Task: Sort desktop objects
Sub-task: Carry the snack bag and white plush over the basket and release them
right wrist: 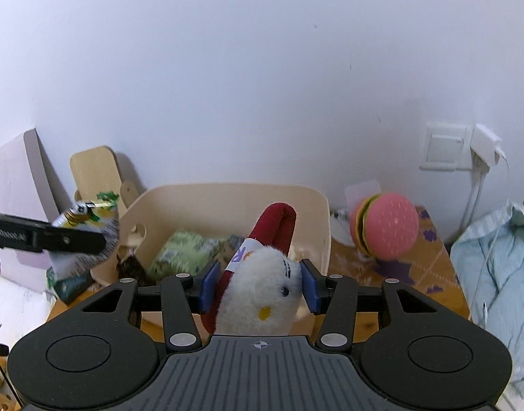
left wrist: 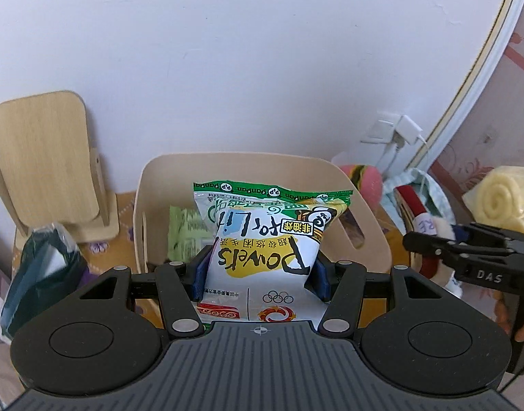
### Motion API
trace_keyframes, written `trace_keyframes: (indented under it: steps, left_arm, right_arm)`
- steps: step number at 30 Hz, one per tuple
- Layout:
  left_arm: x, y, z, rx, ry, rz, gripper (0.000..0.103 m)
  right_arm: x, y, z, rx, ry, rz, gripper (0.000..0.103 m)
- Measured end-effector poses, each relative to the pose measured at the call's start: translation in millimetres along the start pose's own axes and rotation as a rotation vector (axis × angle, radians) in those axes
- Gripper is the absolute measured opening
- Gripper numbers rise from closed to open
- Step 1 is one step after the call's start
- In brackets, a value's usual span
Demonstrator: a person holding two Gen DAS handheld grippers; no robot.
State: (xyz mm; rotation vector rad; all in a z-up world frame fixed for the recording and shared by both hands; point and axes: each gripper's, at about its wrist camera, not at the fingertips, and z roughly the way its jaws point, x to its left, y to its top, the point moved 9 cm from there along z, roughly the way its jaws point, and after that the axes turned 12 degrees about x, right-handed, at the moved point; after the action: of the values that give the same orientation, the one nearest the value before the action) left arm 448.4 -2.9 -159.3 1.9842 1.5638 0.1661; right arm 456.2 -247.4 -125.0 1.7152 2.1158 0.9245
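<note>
Beige bin [left wrist: 371, 226] sits ahead by the wall. Left gripper [left wrist: 260, 274] clamps snack bag [left wrist: 262, 239] above its near rim; right gripper [right wrist: 258, 286] clamps white plush toy [right wrist: 262, 291] in front of the bin. Risks: grippers colliding over the bin, puffy bag slipping, plush snagging the rim.

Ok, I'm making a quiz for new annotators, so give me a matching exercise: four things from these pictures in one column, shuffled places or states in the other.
Things
1. snack bag
2. plush toy
3. burger toy
4. green packet

Places or states
A. lying inside the beige bin
B. on the desk to the right of the bin
C. clamped in the left gripper
D. clamped in the right gripper

Pairs: 1-C, 2-D, 3-B, 4-A
</note>
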Motion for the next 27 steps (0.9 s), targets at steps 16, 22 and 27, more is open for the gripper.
trace_keyframes:
  steps: [16, 22, 27]
  left_arm:
    - [6, 18, 49, -0.032, 0.209, 0.011, 0.058]
    - [4, 17, 69, 0.002, 0.235, 0.025, 0.058]
    - [6, 12, 79, 0.021, 0.262, 0.012, 0.06]
  right_arm:
    - [11, 26, 44, 0.011, 0.007, -0.02, 0.047]
    - [12, 21, 72, 0.072, -0.008, -0.048, 0.047]
    - [14, 13, 88, 0.108, -0.031, -0.078, 0.048]
